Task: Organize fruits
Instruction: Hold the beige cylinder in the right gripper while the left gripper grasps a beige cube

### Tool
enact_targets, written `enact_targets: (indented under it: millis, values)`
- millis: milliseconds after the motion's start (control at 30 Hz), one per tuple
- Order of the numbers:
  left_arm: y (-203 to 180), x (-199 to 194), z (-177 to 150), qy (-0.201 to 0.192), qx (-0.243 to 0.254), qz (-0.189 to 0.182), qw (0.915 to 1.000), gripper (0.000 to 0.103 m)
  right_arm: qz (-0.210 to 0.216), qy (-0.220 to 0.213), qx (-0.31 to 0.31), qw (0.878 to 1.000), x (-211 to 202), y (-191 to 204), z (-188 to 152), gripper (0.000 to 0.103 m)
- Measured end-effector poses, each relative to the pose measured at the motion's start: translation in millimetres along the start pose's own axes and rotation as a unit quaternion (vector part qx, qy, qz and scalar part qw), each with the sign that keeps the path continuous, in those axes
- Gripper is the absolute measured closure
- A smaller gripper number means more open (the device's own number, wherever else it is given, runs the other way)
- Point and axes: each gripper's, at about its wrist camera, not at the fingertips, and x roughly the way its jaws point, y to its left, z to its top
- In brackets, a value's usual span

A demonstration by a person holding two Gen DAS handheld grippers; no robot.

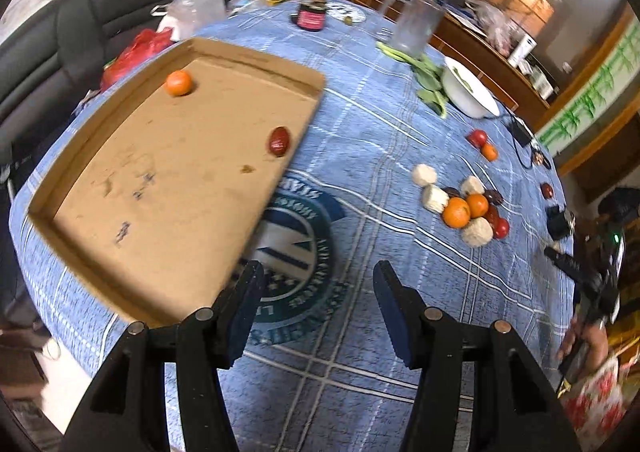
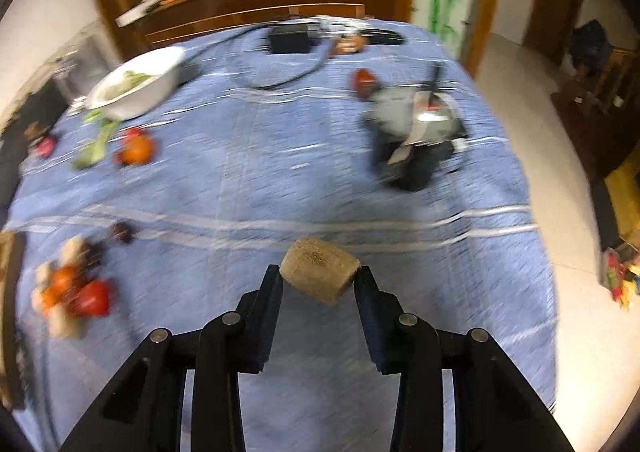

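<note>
Two hand-held grippers work over a tabletop covered in blue checked cloth. In the right wrist view, the right hand-held gripper is closed on a beige cylindrical piece, pinched at its two ends between the fingertips and lifted clear of the cloth — the piece sits right at the tips, at 12 o'clock from the jaws. A blurred heap of fruit lies well off at 9 o'clock, with a lone orange farther away at 10 o'clock and a white bowl beyond it. In the left wrist view, the left hand-held gripper is spread wide with nothing between its fingers, hovering over the cloth's round printed emblem. A shallow cardboard tray lies at 10 o'clock from it, its near corner just beside the left finger; inside rest a small orange near the far wall and a red date by the right edge, well apart from each other. The main pile — oranges, red fruit and beige chunks — lies at 2 o'clock, apart from the tray.
</note>
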Motion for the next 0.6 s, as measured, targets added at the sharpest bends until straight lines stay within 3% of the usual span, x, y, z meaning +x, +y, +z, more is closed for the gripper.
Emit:
enact_targets:
  millis: [267, 367, 600]
  values:
    - [-4, 0, 2, 0.0, 0.006, -0.022, 0.9997, 0.047, 0.135, 0.035, -0.056, 0.989, -22, 98, -46, 0.063]
    - [-9, 10, 4, 0.008, 0.011, -0.037, 0.9992, 0.04, 0.155, 0.045, -0.066, 0.985, -24, 122, -61, 0.063]
    - [-38, 57, 8, 0.05, 0.045, -0.086, 0.994, 0.04, 0.157, 0.049, -0.059, 0.985, -31, 137, -82, 0.063]
